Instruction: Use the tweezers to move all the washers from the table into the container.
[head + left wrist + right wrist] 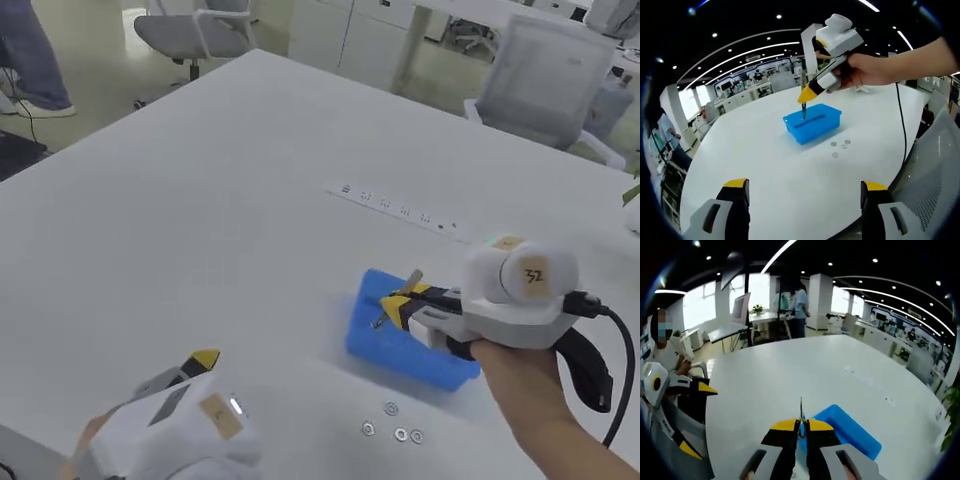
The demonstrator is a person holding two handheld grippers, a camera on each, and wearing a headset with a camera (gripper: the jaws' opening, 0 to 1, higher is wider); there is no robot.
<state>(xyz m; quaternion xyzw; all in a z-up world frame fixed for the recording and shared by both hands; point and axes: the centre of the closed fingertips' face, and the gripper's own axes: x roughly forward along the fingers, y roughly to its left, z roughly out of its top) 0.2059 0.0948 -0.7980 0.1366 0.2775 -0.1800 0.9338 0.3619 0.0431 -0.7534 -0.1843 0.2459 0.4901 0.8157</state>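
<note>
Four washers (391, 408) lie on the white table (200, 220), small silver rings in a close cluster. They are just behind and below the right gripper (405, 298), near the hand (520, 385) that holds it. The tweezers (803, 111) are thin and dark, pinched between that gripper's jaws, whose yellow tips are closed on them with barely a slit between. They point down from the jaws into the container (812, 122), an open blue rectangular tray right under the jaw tips. The washers lie just beside its near wall, apart from it. Whether the tweezer tips carry a washer is too small to tell.

The left gripper (804, 184) is well apart from the right one, nearer the person and low over the table. Its jaws are spread wide, with nothing between them. Beyond the right gripper's jaws a row of sockets (400, 208) is set flush in the table, and chairs (200, 30) stand farther off.

The left gripper view shows the tweezers from the side, upright, with their tip inside the container's rim, and a black cable (901, 115) hanging from the right gripper. In the right gripper view the tweezers are a thin line rising between the jaws, which hide part of the container. A seated person (662, 352) is at that view's left edge. The head view looks down on the washers.
</note>
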